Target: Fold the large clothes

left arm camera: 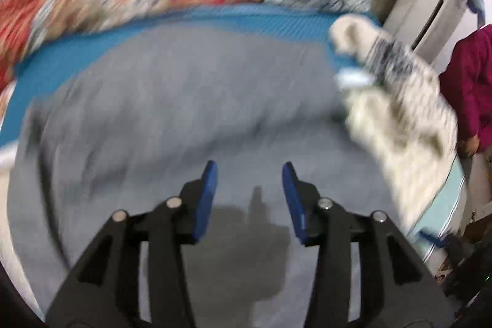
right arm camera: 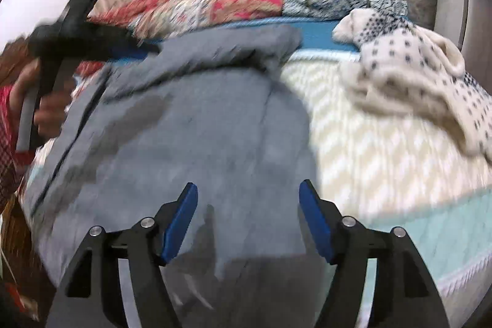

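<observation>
Left wrist view: left gripper (left arm camera: 249, 169) released, nothing between two blue pads, above one grey garment (left arm camera: 172, 112) spread on bed (blurred).

Right wrist view: right gripper (right arm camera: 248, 189) also released, same garment below; one dotted cream sweater (right arm camera: 409, 73) lies right.
</observation>
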`<state>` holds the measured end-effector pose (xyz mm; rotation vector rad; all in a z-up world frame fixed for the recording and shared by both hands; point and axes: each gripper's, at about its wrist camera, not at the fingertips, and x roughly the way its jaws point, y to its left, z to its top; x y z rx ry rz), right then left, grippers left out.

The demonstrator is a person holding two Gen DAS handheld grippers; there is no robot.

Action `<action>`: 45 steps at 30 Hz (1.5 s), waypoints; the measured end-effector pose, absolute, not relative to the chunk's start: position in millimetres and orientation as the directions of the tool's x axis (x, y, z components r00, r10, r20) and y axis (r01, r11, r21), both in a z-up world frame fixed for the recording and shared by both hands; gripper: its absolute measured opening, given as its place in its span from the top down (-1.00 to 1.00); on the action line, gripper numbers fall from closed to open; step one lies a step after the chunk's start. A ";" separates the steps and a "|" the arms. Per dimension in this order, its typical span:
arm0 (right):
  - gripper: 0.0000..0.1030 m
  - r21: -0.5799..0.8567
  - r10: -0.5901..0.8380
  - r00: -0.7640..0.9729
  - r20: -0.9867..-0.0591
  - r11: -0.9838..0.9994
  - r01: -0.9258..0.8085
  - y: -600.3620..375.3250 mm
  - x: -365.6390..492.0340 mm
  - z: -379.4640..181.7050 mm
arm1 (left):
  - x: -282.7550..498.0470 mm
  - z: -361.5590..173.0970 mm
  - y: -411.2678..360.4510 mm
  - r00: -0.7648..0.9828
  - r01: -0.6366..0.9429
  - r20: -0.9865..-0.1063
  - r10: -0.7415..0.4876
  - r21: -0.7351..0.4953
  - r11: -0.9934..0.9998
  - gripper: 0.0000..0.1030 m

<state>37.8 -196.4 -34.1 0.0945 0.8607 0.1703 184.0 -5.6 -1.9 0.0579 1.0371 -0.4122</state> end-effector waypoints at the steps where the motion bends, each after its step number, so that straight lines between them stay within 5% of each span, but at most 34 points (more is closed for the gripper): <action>1: -0.11 0.144 0.182 0.632 -0.753 0.983 -0.112 -190.7 26.1 -35.3 | 165.9 -11.3 9.7 0.439 0.340 -0.857 -0.270 -0.120 0.933 0.18; 8: -0.11 0.159 0.175 0.474 -0.863 0.984 -0.075 -159.7 -6.7 -78.2 | 80.2 -76.2 88.2 0.428 0.201 -0.904 -0.012 0.082 0.976 0.18; 17: -0.12 0.166 0.158 0.535 -0.830 0.986 -0.033 -163.7 -31.2 -44.3 | 32.2 -45.0 128.5 0.519 0.144 -0.851 -0.084 -0.010 0.990 0.18; 22: -0.13 0.171 0.167 0.407 -0.898 0.985 -0.027 -169.1 -27.6 -77.9 | 24.7 -73.5 139.8 0.461 0.103 -0.887 -0.043 0.005 0.995 0.17; 39: -0.21 0.172 0.182 0.432 -0.883 0.983 -0.062 -167.0 -33.7 -75.7 | 11.0 -81.5 148.6 0.514 0.053 -0.852 -0.098 -0.082 0.995 0.13; 45: -0.21 0.173 0.150 0.574 -0.805 0.985 -0.016 -184.3 -41.5 -36.2 | 3.3 -51.6 153.6 0.547 0.068 -0.818 -0.178 -0.169 0.983 0.11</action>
